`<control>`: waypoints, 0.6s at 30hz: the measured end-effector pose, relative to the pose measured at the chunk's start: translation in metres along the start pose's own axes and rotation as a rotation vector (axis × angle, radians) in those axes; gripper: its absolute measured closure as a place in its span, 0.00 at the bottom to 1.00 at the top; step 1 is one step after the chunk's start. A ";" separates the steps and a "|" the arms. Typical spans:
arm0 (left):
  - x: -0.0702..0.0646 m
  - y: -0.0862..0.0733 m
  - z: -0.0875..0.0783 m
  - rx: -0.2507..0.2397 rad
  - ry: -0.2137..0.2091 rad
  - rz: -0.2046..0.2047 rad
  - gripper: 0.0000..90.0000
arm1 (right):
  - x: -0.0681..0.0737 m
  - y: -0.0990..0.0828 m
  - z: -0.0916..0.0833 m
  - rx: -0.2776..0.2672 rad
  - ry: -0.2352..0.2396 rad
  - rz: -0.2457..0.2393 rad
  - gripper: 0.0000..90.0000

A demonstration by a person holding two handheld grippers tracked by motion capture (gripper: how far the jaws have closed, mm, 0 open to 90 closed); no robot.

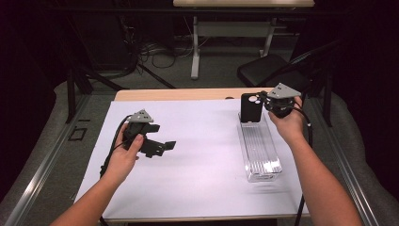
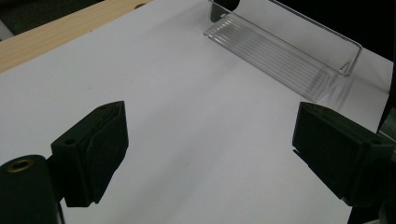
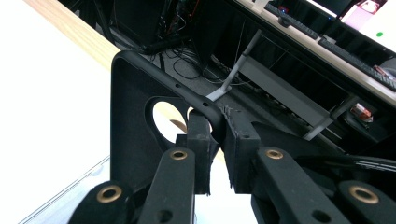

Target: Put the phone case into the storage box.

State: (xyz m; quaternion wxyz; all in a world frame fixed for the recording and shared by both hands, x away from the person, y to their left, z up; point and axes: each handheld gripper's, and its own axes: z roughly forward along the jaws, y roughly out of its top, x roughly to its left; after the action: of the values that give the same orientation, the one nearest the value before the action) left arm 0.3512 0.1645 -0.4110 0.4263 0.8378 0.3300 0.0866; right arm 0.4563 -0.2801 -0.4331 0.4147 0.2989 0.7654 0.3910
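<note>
While the right gripper [image 1: 266,100] is clenching its jaws on the black phone case [image 1: 251,107] above the clear tray's [image 1: 260,150] far end, the left gripper [image 2: 210,149] is idling released over the bench [image 1: 188,155]; lowering it squarely looks next.

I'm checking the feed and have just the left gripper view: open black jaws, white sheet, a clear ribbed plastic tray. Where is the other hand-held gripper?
Observer: The right hand-held gripper is at the far end of the clear ribbed plastic tray, in the high view.
Operator: Is it carrying anything?
Observer: Yes, its jaws are shut on the rim of a black phone case with a round camera hole.
Operator: How does the case sit?
Observer: Upright, its lower edge at the tray's far end; I cannot tell whether it touches the tray.
Operator: And my own hand-held gripper?
Observer: The left hand-held gripper is over the white sheet, well to the left of the tray, holding nothing.
</note>
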 end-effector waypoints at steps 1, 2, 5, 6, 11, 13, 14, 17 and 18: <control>0.000 0.000 0.000 0.000 0.000 0.000 0.12 | 0.001 0.000 0.001 0.000 -0.001 -0.008 0.91; 0.000 0.000 0.000 0.000 0.000 0.000 0.12 | 0.001 0.000 0.001 0.002 -0.002 -0.013 0.91; 0.000 0.000 0.000 -0.003 -0.003 -0.004 0.12 | 0.003 -0.001 0.003 0.003 -0.001 -0.026 0.91; 0.000 -0.001 0.000 -0.004 -0.002 -0.005 0.12 | 0.003 -0.001 0.004 0.001 -0.001 -0.025 0.91; 0.000 -0.002 0.000 0.010 -0.004 -0.002 0.12 | 0.003 -0.004 0.007 0.000 0.002 -0.022 0.91; 0.000 -0.002 0.000 0.010 -0.003 -0.003 0.12 | 0.003 -0.005 0.008 0.002 0.002 -0.024 0.91; 0.000 -0.002 0.000 0.010 -0.003 -0.003 0.12 | 0.003 -0.006 0.009 0.002 0.001 -0.025 0.91; 0.000 -0.002 0.000 0.010 -0.003 -0.003 0.12 | 0.003 -0.006 0.009 0.002 0.001 -0.025 0.91; 0.000 -0.002 0.000 0.010 -0.003 -0.003 0.12 | 0.003 -0.006 0.009 0.002 0.001 -0.025 0.91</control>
State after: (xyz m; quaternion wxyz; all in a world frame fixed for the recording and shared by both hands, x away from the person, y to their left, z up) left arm 0.3500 0.1648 -0.4128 0.4228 0.8396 0.3308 0.0830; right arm 0.4617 -0.2776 -0.4422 0.4188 0.2895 0.7697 0.3851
